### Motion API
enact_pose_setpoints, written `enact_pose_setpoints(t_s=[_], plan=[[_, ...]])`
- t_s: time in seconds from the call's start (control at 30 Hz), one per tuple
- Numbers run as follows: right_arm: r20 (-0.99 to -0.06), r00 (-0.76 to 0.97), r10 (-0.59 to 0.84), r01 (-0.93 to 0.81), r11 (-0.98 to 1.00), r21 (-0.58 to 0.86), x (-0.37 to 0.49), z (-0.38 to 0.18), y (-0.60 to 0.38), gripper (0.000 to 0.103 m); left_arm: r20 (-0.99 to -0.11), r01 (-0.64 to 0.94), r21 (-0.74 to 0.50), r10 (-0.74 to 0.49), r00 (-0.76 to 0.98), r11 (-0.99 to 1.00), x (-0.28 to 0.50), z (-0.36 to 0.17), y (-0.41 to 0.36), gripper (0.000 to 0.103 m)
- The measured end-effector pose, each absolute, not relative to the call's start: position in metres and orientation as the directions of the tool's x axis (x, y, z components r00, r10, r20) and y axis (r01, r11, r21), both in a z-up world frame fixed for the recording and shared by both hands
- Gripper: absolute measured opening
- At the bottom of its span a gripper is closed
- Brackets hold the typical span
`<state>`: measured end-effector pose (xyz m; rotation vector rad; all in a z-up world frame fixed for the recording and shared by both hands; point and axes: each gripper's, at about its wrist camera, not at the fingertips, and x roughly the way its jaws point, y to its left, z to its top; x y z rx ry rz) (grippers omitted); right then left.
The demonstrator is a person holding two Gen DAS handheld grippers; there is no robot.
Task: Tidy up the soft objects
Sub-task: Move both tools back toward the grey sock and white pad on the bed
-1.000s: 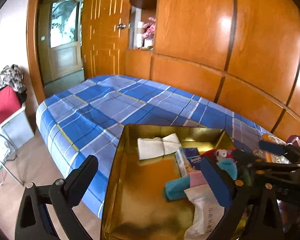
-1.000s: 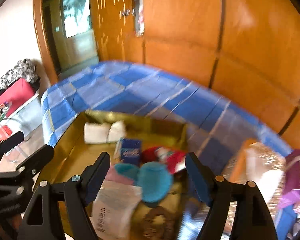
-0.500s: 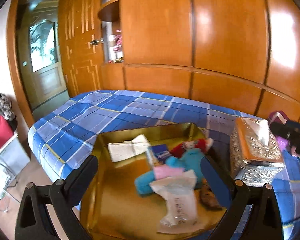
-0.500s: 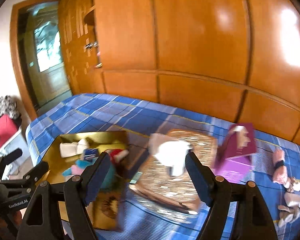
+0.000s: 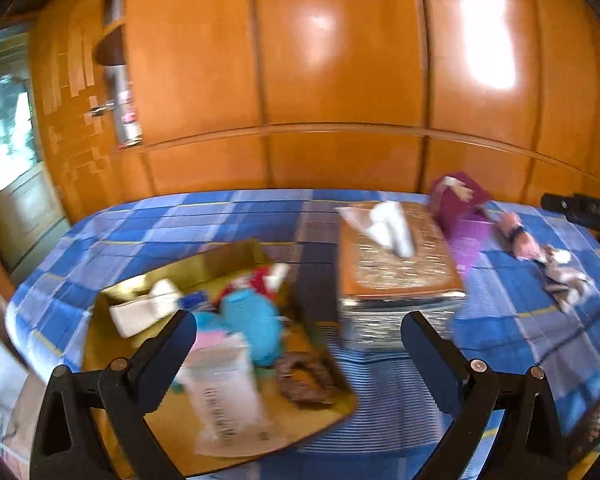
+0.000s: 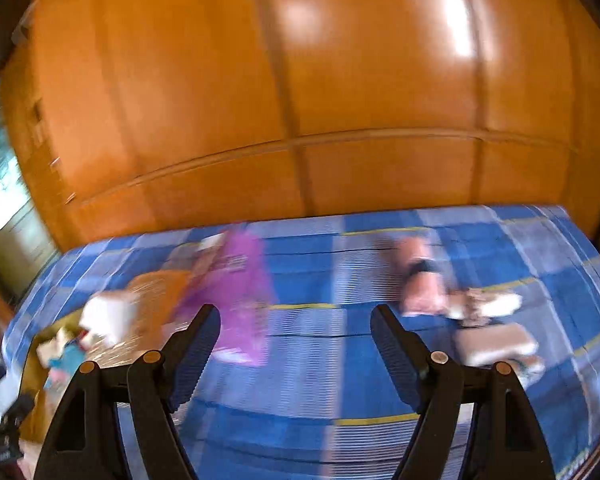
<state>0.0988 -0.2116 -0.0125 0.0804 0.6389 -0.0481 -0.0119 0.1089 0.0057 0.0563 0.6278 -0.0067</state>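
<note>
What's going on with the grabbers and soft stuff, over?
Left gripper open, empty. Right gripper open, empty. Pink rolled cloth loose on blue checked bedspread. Nothing blocking it.

Two hand-held black plastic grippers, each with two fingers.

The left gripper has angular black arms with triangular cut-outs near the base, round brass-coloured rivets just behind each finger, and dark blue pads on the inner faces. The right gripper is built alike: black arms, a pair of brass rivets behind each finger, and dark blue ribbed pads lining the fingers' inner sides.
</note>
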Motion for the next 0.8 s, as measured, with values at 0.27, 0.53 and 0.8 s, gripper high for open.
enact_pose_setpoints(t_s=[0.27, 0.53, 0.8], plan=[[-0.591, 0.763, -0.261, 0.465, 0.857, 0.223, 0.087, -0.011, -0.366, 0.079, -0.620, 0.273, -0.019, -0.225, 0.751, 0.962, -0.002, 0.013, 0.044, 0.103], [-0.605, 0.755, -0.253, 0.575, 0.698, 0.426, 0.067, -0.040, -0.441, 0.079, -0.696, 0.422, 0.030, -0.284, 0.660, 0.906, 0.031, -0.001, -0.034, 0.101], [-0.560, 0.805, -0.196, 0.540, 0.633, 0.555, 0.053, -0.040, -0.453, 0.079, -0.771, 0.545, 0.021, -0.334, 0.542, 0.838, 0.065, -0.029, -0.112, 0.091]])
